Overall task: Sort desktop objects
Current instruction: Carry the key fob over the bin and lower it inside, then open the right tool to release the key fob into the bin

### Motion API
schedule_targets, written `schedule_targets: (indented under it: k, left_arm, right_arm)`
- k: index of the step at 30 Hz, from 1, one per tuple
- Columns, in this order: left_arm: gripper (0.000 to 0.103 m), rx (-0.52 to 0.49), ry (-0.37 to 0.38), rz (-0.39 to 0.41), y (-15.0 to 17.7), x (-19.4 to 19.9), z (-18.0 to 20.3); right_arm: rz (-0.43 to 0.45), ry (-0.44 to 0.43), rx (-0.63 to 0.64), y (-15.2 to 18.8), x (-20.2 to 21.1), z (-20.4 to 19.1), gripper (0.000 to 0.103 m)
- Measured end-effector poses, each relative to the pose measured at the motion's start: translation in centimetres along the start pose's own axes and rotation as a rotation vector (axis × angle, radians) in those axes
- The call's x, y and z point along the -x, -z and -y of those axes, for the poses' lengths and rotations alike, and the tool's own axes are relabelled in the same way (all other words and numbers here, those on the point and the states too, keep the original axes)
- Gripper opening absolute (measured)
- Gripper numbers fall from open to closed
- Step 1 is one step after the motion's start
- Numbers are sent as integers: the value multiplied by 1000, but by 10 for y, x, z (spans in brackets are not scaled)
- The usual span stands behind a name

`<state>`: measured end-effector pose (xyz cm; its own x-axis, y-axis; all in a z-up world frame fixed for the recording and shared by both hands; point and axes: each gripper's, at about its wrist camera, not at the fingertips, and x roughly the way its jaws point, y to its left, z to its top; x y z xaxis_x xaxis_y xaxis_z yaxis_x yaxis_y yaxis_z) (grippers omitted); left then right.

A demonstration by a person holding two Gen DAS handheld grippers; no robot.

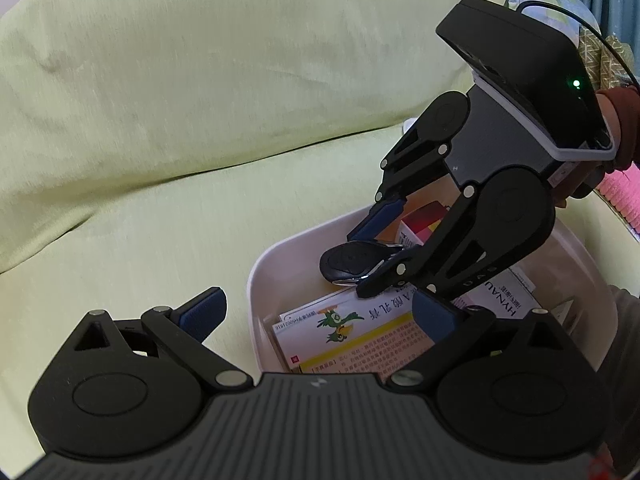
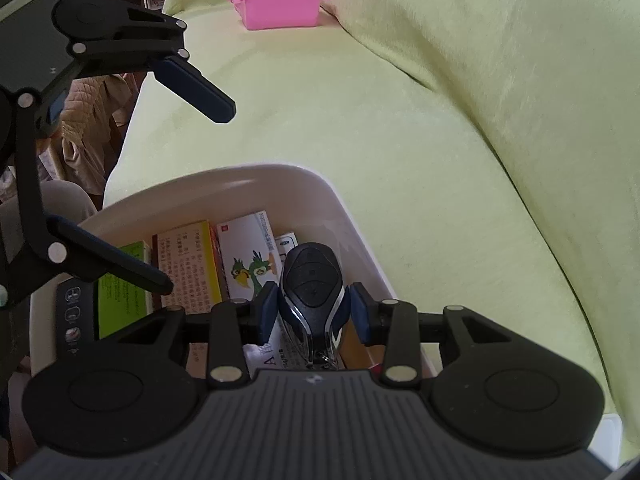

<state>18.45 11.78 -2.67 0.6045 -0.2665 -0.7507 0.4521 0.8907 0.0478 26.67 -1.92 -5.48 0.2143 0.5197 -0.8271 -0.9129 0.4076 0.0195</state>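
Now the right claw (image 2: 312,312) pinches a black key fob (image 2: 311,280) just above the white bin (image 2: 352,216) of medicine boxes (image 2: 248,256); the left claw (image 1: 320,312) hovers wide, empty. Next, probably: lower, release.

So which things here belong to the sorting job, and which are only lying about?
Job: key fob, held in the right gripper; white bin; medicine boxes in it; left gripper, open.

Lying about: pink bin; green sofa.
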Motion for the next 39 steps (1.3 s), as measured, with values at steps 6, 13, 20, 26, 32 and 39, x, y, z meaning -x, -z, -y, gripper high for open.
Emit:
schedule_targets:
  k: [6,13,20,26,32,39]
  left_arm:
    - [100,2,4,-2,0,0,0]
    - [100,3,6,0,0,2,1]
    - [100,-1,5,2,1,3,3]
    - [100,-3,3,4,0,3,4]
    - [100,-7,4,2,-1,2,6]
    - [100,-19,5,9,-3,4,10]
  right_arm:
    - [-9,4,-3,0,-2,1,34]
    - [-5,-3,-10,-1,1,3,35]
    - [8,-2,-20,1,5,2,36]
    - [13,-1,-25,3,9,2,37]
    - [19,4,-38,4,12,2,38]
    - [36,15,-69,10,23,3,41]
